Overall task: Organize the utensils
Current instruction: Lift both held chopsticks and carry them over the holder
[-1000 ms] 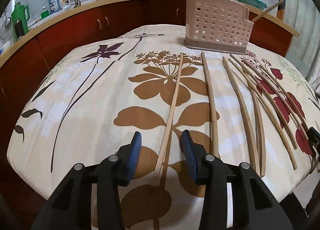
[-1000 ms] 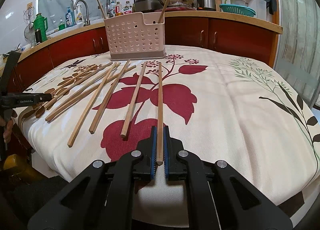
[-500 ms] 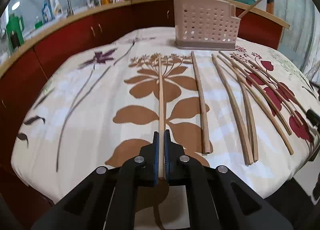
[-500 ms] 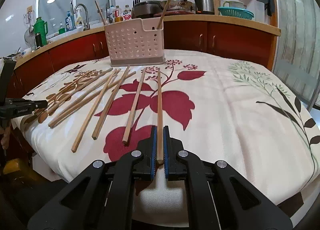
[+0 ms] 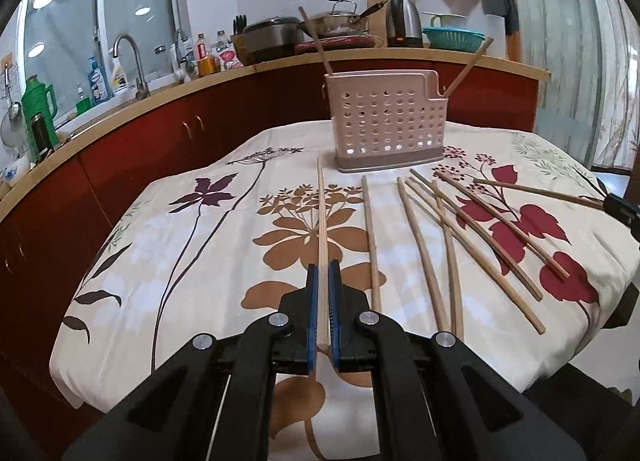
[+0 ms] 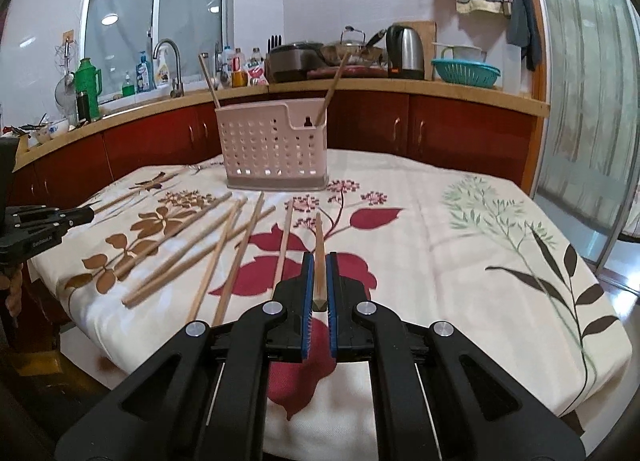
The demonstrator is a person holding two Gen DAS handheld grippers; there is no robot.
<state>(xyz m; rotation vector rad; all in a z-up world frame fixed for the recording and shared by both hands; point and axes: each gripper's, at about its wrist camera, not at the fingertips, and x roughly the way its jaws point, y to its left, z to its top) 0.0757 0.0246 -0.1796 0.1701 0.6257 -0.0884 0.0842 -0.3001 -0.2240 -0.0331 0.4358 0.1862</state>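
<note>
Both grippers have lifted since a sec ago – left gripper (image 5: 323, 273), then apart, now clamps one chopstick (image 5: 321, 221) pointing at the holder (image 5: 386, 123); right gripper (image 6: 319, 261) pinches another chopstick (image 6: 319, 249). Loose chopsticks (image 5: 448, 237) lie in front of holder. Label on left tool too blurred to read; tablecloth (image 6: 480, 253) right of holder is bare to its edge.

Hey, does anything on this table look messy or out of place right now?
Yes. Loose chopsticks lie scattered on the flowered tablecloth, some crossing each other instead of lined up. Only two stand in the perforated holder, leaning opposite ways. The left gripper and right gripper each clamp one chopstick. Nothing looks spilled or broken.
</note>
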